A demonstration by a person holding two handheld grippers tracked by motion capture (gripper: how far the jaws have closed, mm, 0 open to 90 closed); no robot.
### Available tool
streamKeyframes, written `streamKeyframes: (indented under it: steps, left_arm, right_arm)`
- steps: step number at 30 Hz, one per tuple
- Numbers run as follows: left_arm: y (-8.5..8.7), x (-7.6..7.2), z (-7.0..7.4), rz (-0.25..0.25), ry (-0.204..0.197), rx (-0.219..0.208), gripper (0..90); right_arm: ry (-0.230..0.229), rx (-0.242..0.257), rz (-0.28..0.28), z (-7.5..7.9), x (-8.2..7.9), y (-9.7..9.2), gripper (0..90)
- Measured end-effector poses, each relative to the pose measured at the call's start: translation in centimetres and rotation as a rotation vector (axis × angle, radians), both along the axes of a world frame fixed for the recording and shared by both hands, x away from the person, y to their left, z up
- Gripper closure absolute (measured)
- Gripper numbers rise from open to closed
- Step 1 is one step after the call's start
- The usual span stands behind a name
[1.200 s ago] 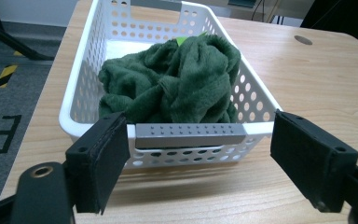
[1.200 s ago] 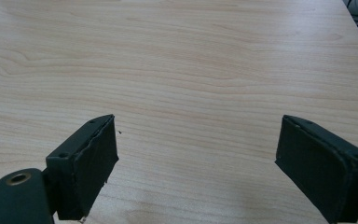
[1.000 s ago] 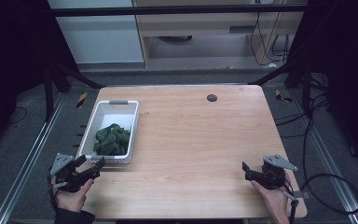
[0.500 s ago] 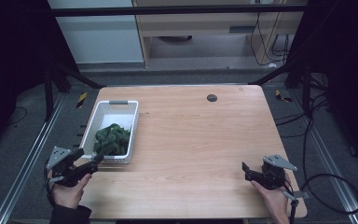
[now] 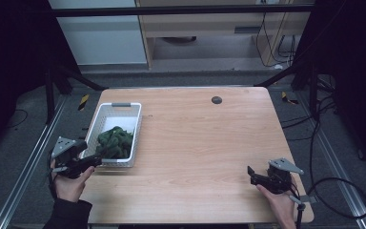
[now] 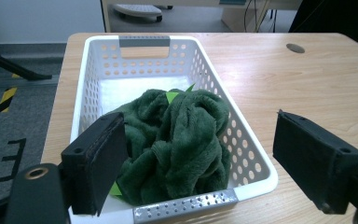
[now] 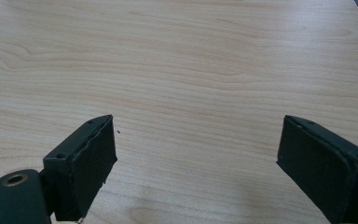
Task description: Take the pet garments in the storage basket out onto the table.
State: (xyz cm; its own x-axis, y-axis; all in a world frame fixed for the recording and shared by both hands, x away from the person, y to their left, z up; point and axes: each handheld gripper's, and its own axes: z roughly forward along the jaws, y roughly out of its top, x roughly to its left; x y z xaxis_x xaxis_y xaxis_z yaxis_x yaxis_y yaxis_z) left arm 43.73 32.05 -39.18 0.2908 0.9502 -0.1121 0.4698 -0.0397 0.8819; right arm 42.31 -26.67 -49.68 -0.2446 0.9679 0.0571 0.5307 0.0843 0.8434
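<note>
Nothing looks started: the left gripper (image 6: 200, 163) stands wide open and empty, with the green cloth (image 6: 177, 140) bunched in the white basket (image 6: 88, 93) just ahead between its jaws; the right gripper (image 7: 200, 163) gapes over bare table (image 7: 191, 60), holding nothing

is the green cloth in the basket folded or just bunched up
Bunched up. The green cloth lies in a crumpled heap with irregular creases at the near end of the white basket, no flat layers or straight edges.

White perforated basket (image 6: 251, 154) with grey handles, dark green plush cloth (image 6: 177, 140) with light green tags, pale wood-grain table (image 5: 205, 138), black gripper jaws
</note>
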Motion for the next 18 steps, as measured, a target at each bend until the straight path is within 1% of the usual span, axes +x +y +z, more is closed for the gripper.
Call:
streamKeyframes:
  steps: [2, 7, 8, 9, 10, 11, 12, 14, 15, 16, 17, 18]
  left_arm:
    - [-0.1, 0.2, 0.0, -0.003, 0.005, 0.002, 16.8]
    - [-0.6, 1.3, 0.1, -0.026, 0.045, 0.026, 16.7]
    - [-0.6, 1.3, 0.1, -0.026, 0.045, 0.026, 16.7]
    - [-0.8, 1.6, 0.1, -0.033, 0.057, 0.041, 16.7]
    - [-0.8, 1.6, 0.1, -0.033, 0.057, 0.041, 16.6]
    - [-0.9, 2.0, 0.0, -0.042, 0.073, 0.053, 16.6]
    - [-0.9, 2.0, 0.0, -0.042, 0.073, 0.053, 16.7]
    - [-1.0, 2.4, 0.0, -0.045, 0.086, 0.062, 16.6]
    - [-1.1, 2.8, -0.1, -0.047, 0.101, 0.07, 16.7]
    - [-1.1, 2.8, -0.1, -0.047, 0.101, 0.07, 16.7]
    - [-1.3, 3.2, -0.2, -0.055, 0.115, 0.083, 16.6]
    - [-1.3, 3.2, -0.2, -0.055, 0.115, 0.083, 16.6]
  right_arm:
    - [0.0, 0.0, 0.0, 0.0, 0.0, 0.0, 11.3]
    - [0.001, -0.004, 0.005, -0.1, 0.1, 0.0, 11.2]
    - [0.001, -0.004, 0.005, -0.1, 0.1, 0.0, 11.2]
    - [0.004, -0.004, 0.006, -0.1, 0.1, 0.0, 11.2]
    - [0.004, -0.004, 0.006, -0.1, 0.1, 0.0, 11.2]
    - [0.005, -0.005, 0.006, -0.1, 0.1, 0.0, 11.2]
    - [0.005, -0.005, 0.006, -0.1, 0.1, 0.0, 11.2]
    - [0.011, 0.002, 0.005, -0.1, 0.1, 0.0, 11.2]
    - [0.013, 0.003, 0.006, -0.1, 0.1, 0.0, 11.2]
    - [0.013, 0.003, 0.006, -0.1, 0.1, 0.0, 11.2]
    - [0.013, 0.001, 0.006, -0.1, 0.1, 0.0, 11.2]
    - [0.013, 0.001, 0.006, -0.1, 0.1, 0.0, 11.2]
